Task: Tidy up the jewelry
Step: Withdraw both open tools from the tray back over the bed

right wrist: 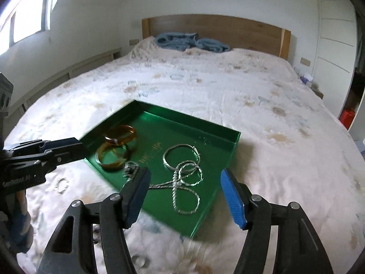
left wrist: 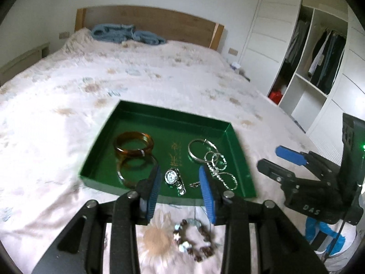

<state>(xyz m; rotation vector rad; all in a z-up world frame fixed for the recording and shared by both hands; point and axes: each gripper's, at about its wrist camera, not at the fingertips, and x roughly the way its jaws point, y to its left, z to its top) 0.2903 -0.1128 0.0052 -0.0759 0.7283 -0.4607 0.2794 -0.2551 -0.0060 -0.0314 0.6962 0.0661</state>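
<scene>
A green tray [left wrist: 173, 118] lies on the bed. It holds two amber bangles [left wrist: 133, 143], a small watch [left wrist: 174, 179], a silver bangle [left wrist: 200, 148] and a tangled silver chain [left wrist: 219, 169]. A beaded bracelet [left wrist: 194, 237] rests on the bedspread in front of the tray. My left gripper [left wrist: 179, 169] hangs open above the tray's near edge, holding nothing. The right gripper [right wrist: 185, 173] is open over the chain [right wrist: 184, 194] in the tray [right wrist: 159, 132], and its jaws are empty. A small ring [right wrist: 62, 185] lies on the bedspread left of the tray.
The flowered bedspread [left wrist: 114, 80] stretches to a wooden headboard [left wrist: 159, 22] with a blue blanket [left wrist: 127, 33] bunched at it. An open wardrobe [left wrist: 314, 57] with hanging clothes stands at the right. In the right wrist view a window [right wrist: 27, 11] is at the left.
</scene>
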